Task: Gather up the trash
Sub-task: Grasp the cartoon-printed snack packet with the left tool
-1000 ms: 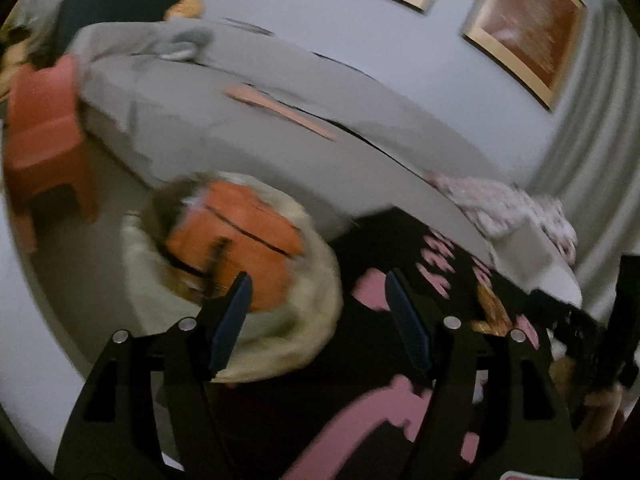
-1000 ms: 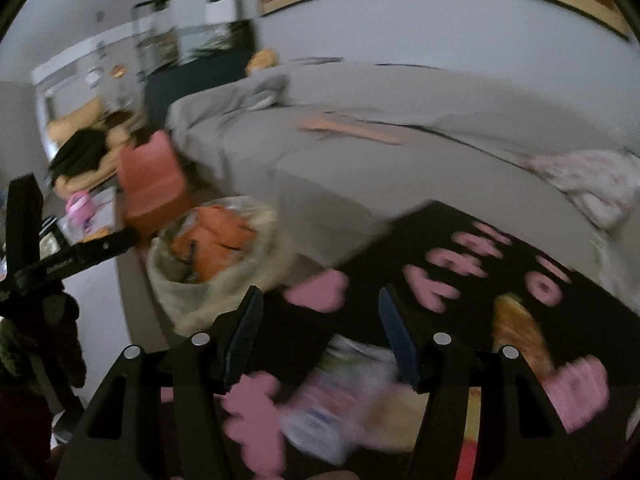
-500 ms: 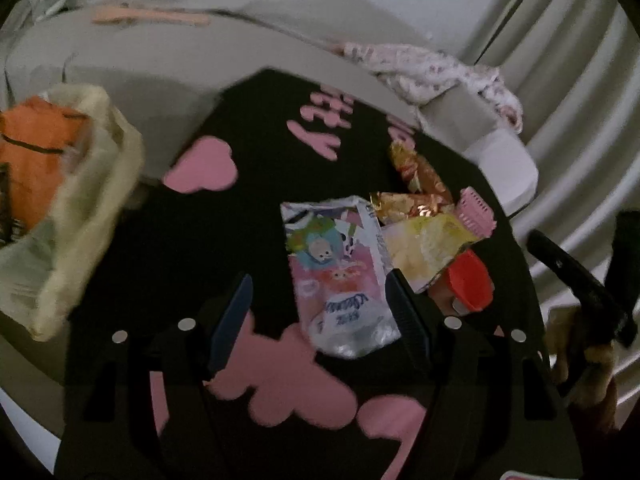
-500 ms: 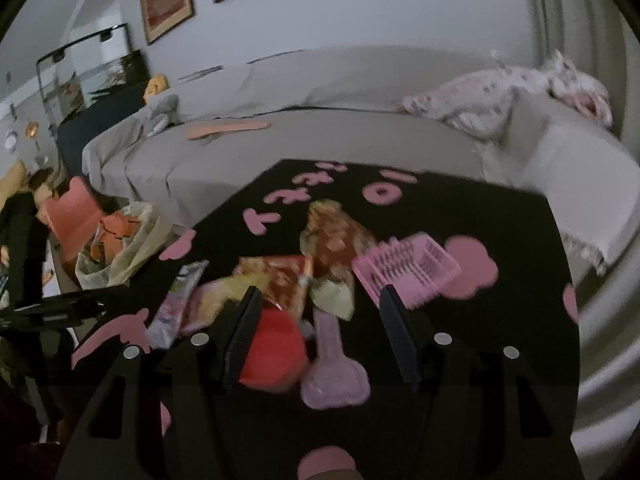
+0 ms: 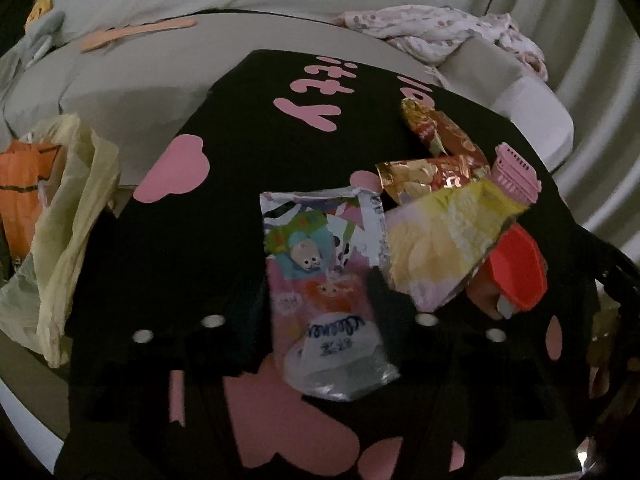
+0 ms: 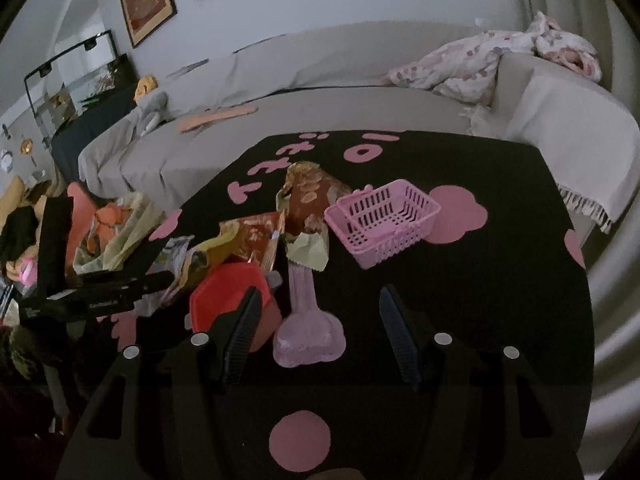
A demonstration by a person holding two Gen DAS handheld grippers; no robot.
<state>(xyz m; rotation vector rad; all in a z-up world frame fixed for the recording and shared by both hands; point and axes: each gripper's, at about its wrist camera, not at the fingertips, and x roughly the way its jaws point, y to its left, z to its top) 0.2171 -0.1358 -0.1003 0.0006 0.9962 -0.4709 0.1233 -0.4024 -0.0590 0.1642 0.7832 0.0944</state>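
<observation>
The left gripper [image 5: 320, 300] is closing its 2 jaws around the cartoon wrapper [image 5: 324, 276], which lies flat on the black table [image 5: 192, 240] right between them; whether the pads press it yet is unclear. The right gripper [image 6: 320, 320] hangs with jaws spread and empty, a red cup [image 6: 228, 296] at its left finger. Beyond sit snack wrappers [image 6: 308, 196], a pink basket [image 6: 384, 220] and a grey sofa [image 6: 320, 108].

- Dim, flat indoor light in both views; colours muted.
- Strong fisheye bending with dark corners.
- Left tongs [image 5: 316, 304] nearly lost against the black pink-patterned counter [image 5: 192, 248], slightly blurred.
</observation>
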